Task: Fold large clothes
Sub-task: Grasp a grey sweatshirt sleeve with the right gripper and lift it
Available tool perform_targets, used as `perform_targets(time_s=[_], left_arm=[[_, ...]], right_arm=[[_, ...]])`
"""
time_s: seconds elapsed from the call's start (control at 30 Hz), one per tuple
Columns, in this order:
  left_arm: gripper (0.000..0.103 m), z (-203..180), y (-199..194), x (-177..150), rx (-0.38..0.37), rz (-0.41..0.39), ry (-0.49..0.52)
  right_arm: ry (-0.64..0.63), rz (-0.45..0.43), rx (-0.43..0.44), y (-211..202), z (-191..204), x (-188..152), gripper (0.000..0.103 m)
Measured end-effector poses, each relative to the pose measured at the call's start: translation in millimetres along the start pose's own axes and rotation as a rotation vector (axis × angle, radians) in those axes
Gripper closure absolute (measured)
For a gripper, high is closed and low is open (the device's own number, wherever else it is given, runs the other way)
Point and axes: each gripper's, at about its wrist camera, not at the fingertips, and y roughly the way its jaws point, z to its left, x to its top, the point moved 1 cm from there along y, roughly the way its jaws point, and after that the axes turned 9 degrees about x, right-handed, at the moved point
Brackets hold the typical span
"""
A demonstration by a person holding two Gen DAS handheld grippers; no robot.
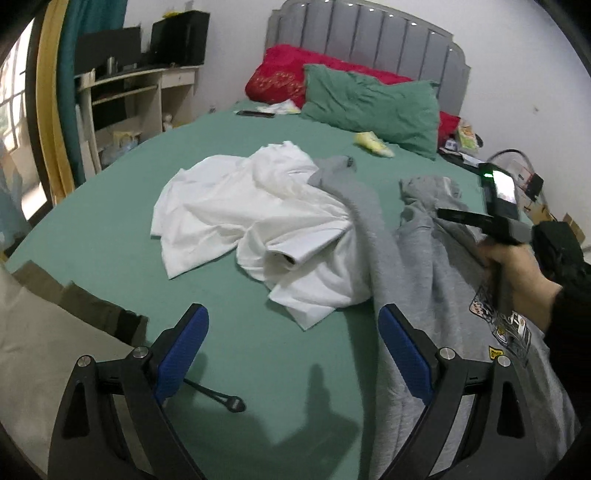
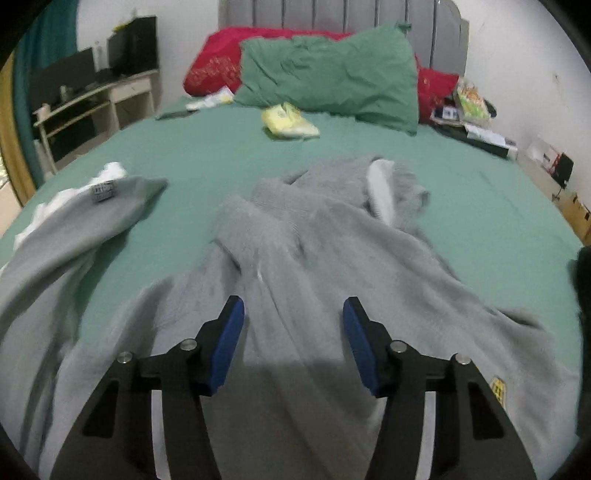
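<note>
Grey sweatshirt (image 2: 332,266) is lying crumpled on the green bedsheet (image 2: 498,206), its long axis running from the near edge of the bed toward the headboard (image 1: 369,33), with the hood end bunching farthest away and showing a pale lining. One sleeve (image 1: 365,221) is stretching away to the left of the body and draping over a rumpled white garment (image 1: 236,218), its cuff pointing up toward the pillows; in the right wrist view a small dark label is showing on that sleeve. A printed graphic (image 1: 502,325) is showing on the body near the close end. Right gripper (image 2: 293,325) is hovering just above the middle of the sweatshirt with its blue-padded fingers spread apart and nothing between them; in the left wrist view the person's hand (image 1: 517,273) is holding it over the cloth. Left gripper (image 1: 293,332) is hanging wide apart over bare sheet beside the sweatshirt's left edge, holding nothing. Behind the garments a green pillow (image 1: 373,103) is leaning on a red pillow (image 1: 280,74), and a yellow packet (image 2: 288,122) is lying on the sheet in front of them.
</note>
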Motion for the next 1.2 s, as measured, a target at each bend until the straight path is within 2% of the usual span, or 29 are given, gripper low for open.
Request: perform_targets(time_s=[0.03,0.07,0.1,0.13,0.2,0.27,0.37,0.4,0.5,0.53,0.6,0.73,0.8,0.87,0.9,0.93,1.0,1.1,1.2], left_arm=[[0.007,2,0,2,0.0,-0.003,-0.006],[0.007,4,-2,4,-0.003,-0.007,-0.011],[0.007,5,0,5,-0.004,-0.005,-0.014],[0.007,7,0,6,-0.003,0.003,-0.016],[0.007,8,2,8,-0.008,0.014,-0.02],[0.007,8,1,10,-0.014,0.009,-0.028],[0.007,8,-8,12,-0.021,0.008,-0.016],[0.007,8,-11,12,-0.029,0.006,-0.014],[0.007,13,-23,12,-0.044,-0.006,-0.017],[0.007,17,-25,11,-0.044,-0.007,-0.027],[0.007,24,-29,10,-0.054,-0.002,-0.051],[0.007,38,-34,12,-0.058,0.007,-0.08],[0.007,46,-39,13,-0.061,-0.001,-0.088],[0.007,55,-40,14,-0.053,0.001,-0.096],[0.007,59,-40,14,-0.049,0.004,-0.104],[0.007,66,-38,14,-0.045,0.01,-0.121],[0.007,79,-34,16,-0.042,0.024,-0.16],[0.007,98,-30,21,-0.039,0.032,-0.226],[0.007,109,-26,23,-0.031,0.036,-0.263]], right_arm=[[0.004,0.026,-0.006,14,0,5,0.051],[0.016,0.06,-0.013,24,-1,7,0.063],[0.026,0.067,-0.015,25,-3,8,0.087],[0.041,0.062,-0.017,21,-7,12,0.095],[0.08,0.02,-0.013,1,-16,19,0.096],[0.074,-0.048,0.0,-38,-22,26,0.096],[0.032,-0.102,0.107,-89,-14,30,0.096],[0.012,-0.122,0.17,-111,-8,26,0.096],[-0.048,-0.109,0.292,-159,22,6,0.096],[-0.068,-0.08,0.318,-166,34,-5,0.096],[-0.092,-0.03,0.331,-167,54,-26,0.096],[-0.077,0.1,0.349,-139,85,-79,0.095],[-0.062,0.186,0.356,-120,93,-102,0.092],[-0.064,0.272,0.305,-102,95,-117,0.085],[-0.064,0.265,0.306,-103,93,-116,0.069],[-0.054,0.258,0.307,-109,93,-112,0.045],[-0.035,0.212,0.272,-126,94,-98,0.02],[-0.084,0.077,0.303,-151,105,-56,0.019],[-0.099,0.058,0.289,-130,119,-12,0.019]])
